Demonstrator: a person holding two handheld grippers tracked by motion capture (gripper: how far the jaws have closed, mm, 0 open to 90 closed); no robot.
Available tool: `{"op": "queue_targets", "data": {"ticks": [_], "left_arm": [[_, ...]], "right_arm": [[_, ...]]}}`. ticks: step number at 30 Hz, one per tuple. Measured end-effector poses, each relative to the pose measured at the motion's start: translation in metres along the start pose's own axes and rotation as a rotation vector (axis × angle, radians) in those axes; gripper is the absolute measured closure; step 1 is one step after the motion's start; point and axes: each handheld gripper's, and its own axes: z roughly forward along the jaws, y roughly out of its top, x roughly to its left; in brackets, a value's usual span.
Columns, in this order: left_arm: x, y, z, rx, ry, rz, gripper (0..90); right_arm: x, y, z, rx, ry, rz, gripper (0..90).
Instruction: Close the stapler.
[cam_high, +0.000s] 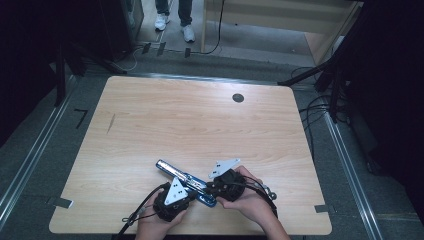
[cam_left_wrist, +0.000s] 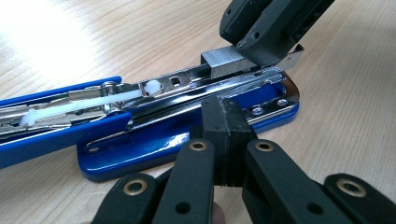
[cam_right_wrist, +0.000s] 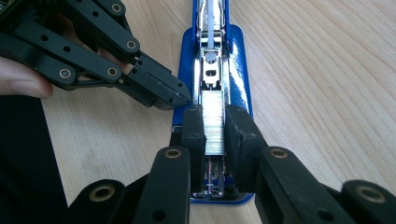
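Looking down from the high view, we see a wooden table (cam_high: 200, 125) with a blue stapler (cam_high: 186, 181) lying open near the bottom centre of the frame, its chrome arm slanting toward the upper left. Our two hands come in from the bottom edge: the left gripper (cam_high: 186, 196) sits at the lower left of the stapler and the right gripper (cam_high: 209, 189) at its lower right, both crowded against its blue end. In the left gripper view, the left gripper (cam_left_wrist: 223, 122) fills the lower middle of the frame with its jaws clenched, pads pressed flat together with nothing between them, their tips resting against the side of the stapler's (cam_left_wrist: 187, 135) blue base. A white pusher rod (cam_left_wrist: 88, 103) runs along the open magazine at the left of that frame. At the upper right, the right gripper (cam_left_wrist: 247, 58) comes down onto a grey block of staples (cam_left_wrist: 223, 64) sitting on the chrome rail. In the right gripper view, the right gripper (cam_right_wrist: 215, 130) rises from the bottom centre and grasps the staples (cam_right_wrist: 214, 122) between its two pads, one pad on each side of the strip, right over the stapler (cam_right_wrist: 239, 70), which runs straight up the middle of the frame. The left gripper (cam_right_wrist: 180, 95) enters from the upper left there, its closed tips touching the stapler's blue edge just beside the staples, with a fingertip (cam_right_wrist: 21, 84) at the left edge.
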Motion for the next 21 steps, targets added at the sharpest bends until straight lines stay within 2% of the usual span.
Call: {"op": "queue_targets", "data": {"ticks": [21], "left_arm": [[0.0003, 0.0000, -0.0001, 0.002, 0.000, 0.002, 90.0]], "right_arm": [[0.0003, 0.0028, 0.0004, 0.017, 0.003, -0.020, 79.8]]}}
